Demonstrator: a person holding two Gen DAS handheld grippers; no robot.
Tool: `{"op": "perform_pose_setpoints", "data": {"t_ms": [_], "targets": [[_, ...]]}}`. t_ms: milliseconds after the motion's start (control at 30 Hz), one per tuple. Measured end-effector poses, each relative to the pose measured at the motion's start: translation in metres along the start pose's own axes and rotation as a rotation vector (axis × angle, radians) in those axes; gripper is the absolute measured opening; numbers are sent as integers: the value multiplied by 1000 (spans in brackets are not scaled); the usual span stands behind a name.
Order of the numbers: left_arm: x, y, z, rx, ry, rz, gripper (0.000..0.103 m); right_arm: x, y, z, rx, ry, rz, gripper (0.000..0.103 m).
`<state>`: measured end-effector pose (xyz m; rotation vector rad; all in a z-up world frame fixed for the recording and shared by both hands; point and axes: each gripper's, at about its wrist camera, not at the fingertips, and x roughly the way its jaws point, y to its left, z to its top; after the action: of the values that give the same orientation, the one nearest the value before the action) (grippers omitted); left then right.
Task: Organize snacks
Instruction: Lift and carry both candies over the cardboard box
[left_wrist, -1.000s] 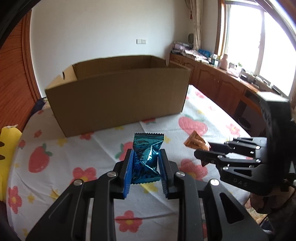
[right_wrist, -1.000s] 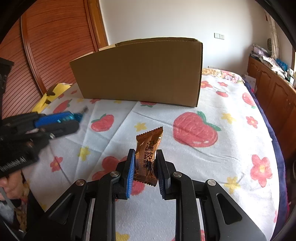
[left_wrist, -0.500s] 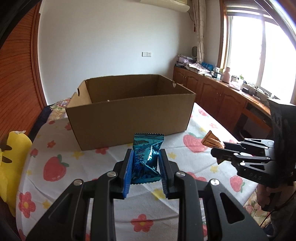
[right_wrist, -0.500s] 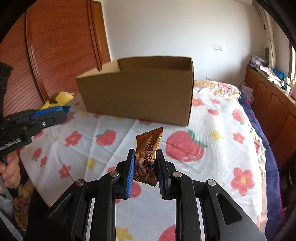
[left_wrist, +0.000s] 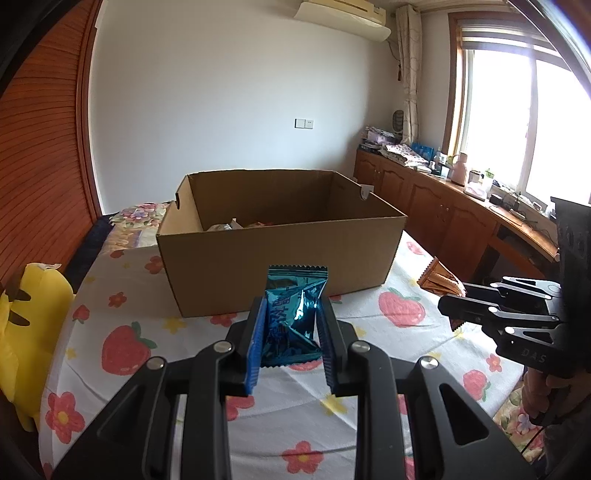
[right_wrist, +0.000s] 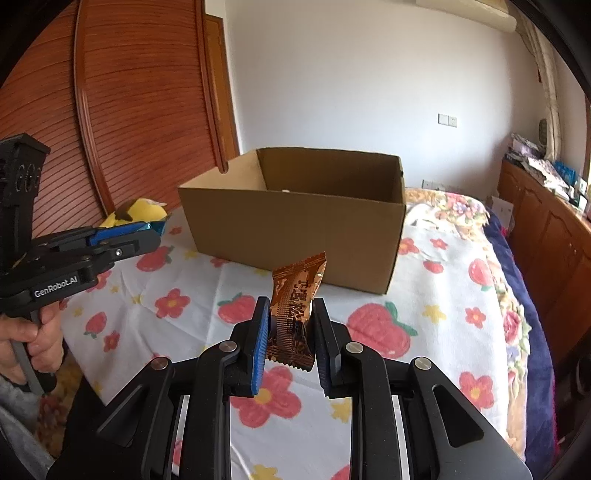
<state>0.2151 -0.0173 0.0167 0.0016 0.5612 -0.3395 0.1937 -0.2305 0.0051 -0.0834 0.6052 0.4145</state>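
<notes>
My left gripper (left_wrist: 291, 314) is shut on a blue foil snack packet (left_wrist: 291, 317) and holds it upright in the air in front of an open cardboard box (left_wrist: 280, 258). My right gripper (right_wrist: 290, 314) is shut on an orange-brown snack packet (right_wrist: 295, 306), also raised before the box (right_wrist: 295, 229). Some snacks (left_wrist: 236, 226) lie inside the box. The right gripper (left_wrist: 450, 299) with its orange packet (left_wrist: 439, 282) shows at the right of the left wrist view. The left gripper (right_wrist: 155, 230) shows at the left of the right wrist view.
The box stands on a table with a strawberry-and-flower cloth (left_wrist: 125, 332). A yellow plush toy (left_wrist: 33, 332) sits at the table's left edge. Wooden cabinets (left_wrist: 443, 218) run along the right wall under a window.
Both grippers have risen and drawn back from the box with their packets still held. The inside of the box has come into view.
</notes>
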Motion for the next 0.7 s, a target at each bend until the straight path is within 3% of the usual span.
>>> {"op": "perform_pose_setpoints", "data": {"t_ms": [300,700], "targets": [[15,14,25,0,-40,10,25,16,6,24,-48,-10,9,21],[52,27,75,51,-66,12,25,43,5,86,-123,-76,-5,21]]}}
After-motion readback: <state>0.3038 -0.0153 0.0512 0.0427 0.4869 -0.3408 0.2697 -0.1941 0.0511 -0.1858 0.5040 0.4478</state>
